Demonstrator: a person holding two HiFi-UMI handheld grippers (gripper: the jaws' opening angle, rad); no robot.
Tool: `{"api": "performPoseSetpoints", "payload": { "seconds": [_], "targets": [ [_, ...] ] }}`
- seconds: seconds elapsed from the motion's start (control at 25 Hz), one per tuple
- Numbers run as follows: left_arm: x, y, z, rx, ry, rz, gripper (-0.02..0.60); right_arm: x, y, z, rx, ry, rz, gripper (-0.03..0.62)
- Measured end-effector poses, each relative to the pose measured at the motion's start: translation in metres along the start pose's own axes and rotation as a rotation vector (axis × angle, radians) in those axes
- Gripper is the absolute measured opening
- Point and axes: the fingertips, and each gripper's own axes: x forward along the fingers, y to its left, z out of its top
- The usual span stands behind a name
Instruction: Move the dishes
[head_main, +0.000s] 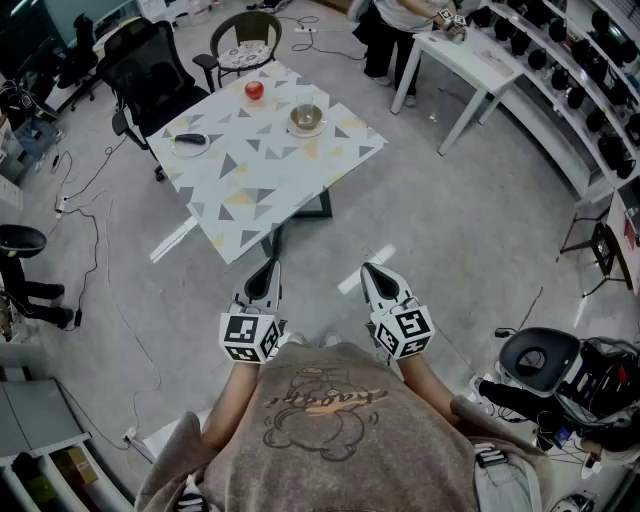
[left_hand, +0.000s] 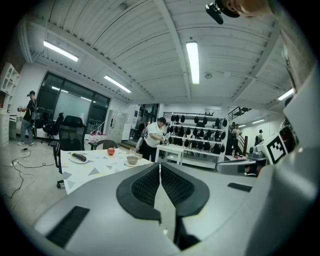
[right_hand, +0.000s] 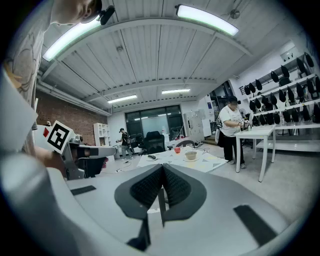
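- Sitting upright on a saucer (head_main: 306, 131), the bowl (head_main: 306, 115) is on the far right part of the counter (head_main: 270, 185).
- The plate (head_main: 190, 151) lies near the counter's left corner, well apart from the bowl. It carries a dark oblong thing (head_main: 190, 139) (too small to tell what).
- An apple (head_main: 254, 90) stands by the far edge, just beside the bowl.
- The counter top is pale, with grey and yellow triangles.
- A black office chair (head_main: 150, 70) is at its far left side, and a round chair (head_main: 246, 40) at its far corner.
- Both claws hang side by side over the floor (head_main: 440, 220), well short of the counter and pointing toward it.
- The left claw (head_main: 267, 266) is clenched, its jaws pressed together with nothing between them (its own view shows the ribbed pads (left_hand: 147, 186) meeting).
- The right claw (head_main: 370, 268) is clenched too, and empty.
- Off to the far right a person (head_main: 395, 30) stands at a plain counter (head_main: 470, 60), with shelves (head_main: 570, 70) of dark objects along the wall.
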Motion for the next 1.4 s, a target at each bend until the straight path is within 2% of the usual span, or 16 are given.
{"api": "performPoseSetpoints", "payload": {
  "seconds": [0.4, 0.84, 1.16, 1.4],
  "targets": [
    [0.015, -0.005, 0.01, 0.014, -0.016, 0.02, 0.025, 0.007, -0.006, 0.005, 0.016, -0.02, 0.04, -0.002],
    [0.04, -0.017, 0.012, 0.03, -0.04, 0.068, 0.025, 0.013, -0.048, 0.005, 0.016, -0.023, 0.058, -0.002],
    [0.083, 0.003, 0.016, 0.033, -0.047, 0.053, 0.025, 0.044, -0.07, 0.002, 0.028, -0.013, 0.03, -0.002],
    [0.139, 0.029, 0.023, 0.028, -0.043, 0.024, 0.025, 0.087, -0.098, 0.008, 0.034, -0.003, 0.004, -0.002]
  ]
}}
